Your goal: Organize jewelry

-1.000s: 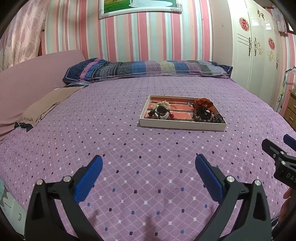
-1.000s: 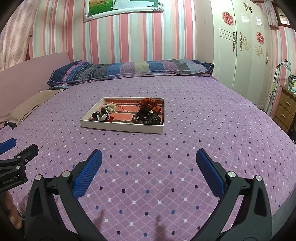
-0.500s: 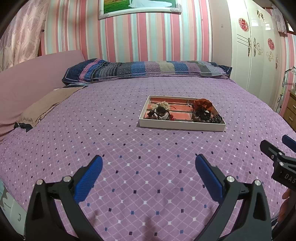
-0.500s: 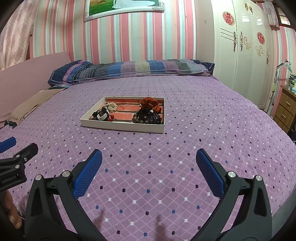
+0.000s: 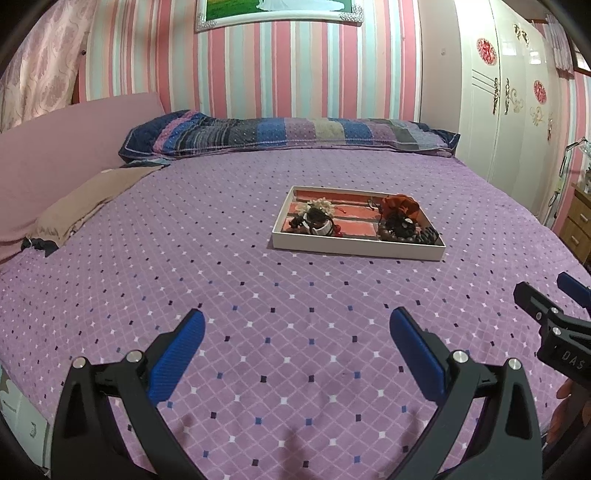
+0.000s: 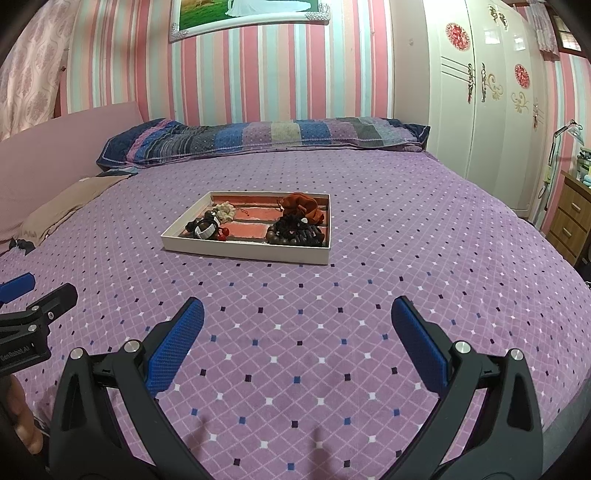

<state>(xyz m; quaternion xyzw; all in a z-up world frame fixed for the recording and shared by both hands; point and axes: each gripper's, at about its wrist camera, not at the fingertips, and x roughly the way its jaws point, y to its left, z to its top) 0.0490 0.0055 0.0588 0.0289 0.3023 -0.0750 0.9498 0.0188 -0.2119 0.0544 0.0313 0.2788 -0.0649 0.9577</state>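
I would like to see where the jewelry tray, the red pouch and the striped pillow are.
jewelry tray (image 6: pixel 243 253): right wrist view, on its white front wall.
red pouch (image 6: pixel 301 206): right wrist view, on its cloth body.
striped pillow (image 5: pixel 295 133): left wrist view, on its middle.

The small pieces heaped in the tray (image 6: pixel 246 254) are too tangled to tell apart; the picture (image 6: pixel 247 14) above the bed is cut off by the top edge

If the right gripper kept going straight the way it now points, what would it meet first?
Probably the purple bedspread: the open right gripper points low across it. Beyond that lies the jewelry tray; depth is hard to judge.
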